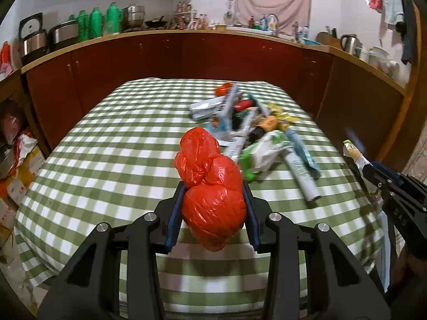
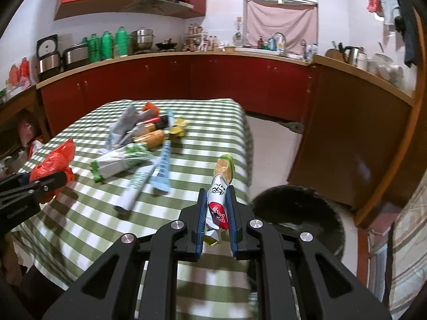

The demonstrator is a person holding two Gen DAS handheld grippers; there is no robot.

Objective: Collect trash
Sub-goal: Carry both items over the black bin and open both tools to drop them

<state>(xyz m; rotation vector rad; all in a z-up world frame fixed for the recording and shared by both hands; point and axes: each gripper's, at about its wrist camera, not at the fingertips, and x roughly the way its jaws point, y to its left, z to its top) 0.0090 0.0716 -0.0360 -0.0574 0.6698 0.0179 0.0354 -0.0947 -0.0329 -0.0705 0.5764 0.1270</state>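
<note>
Red bag (image 1: 212, 186) is sitting pinched in the left gripper (image 1: 213, 186) jaws above the desk (image 1: 106, 160). The right gripper (image 2: 216, 200) is pinching a wrapper (image 2: 218, 200) beside the bin (image 2: 299, 213). Next: judged, carrying the wrapper over the bin and releasing; the pile (image 2: 141, 138) is awaiting collection.

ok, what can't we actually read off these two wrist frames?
- Bin contents: right wrist view, interior is too dark and the gripper body cuts off its near rim.
- Trash pile item labels: motion-blurred in both views.
- Lower end of the wrapper in the right gripper: hidden between the fingers.
- Underside of the red bag in the left gripper: left wrist view, hidden.
</note>
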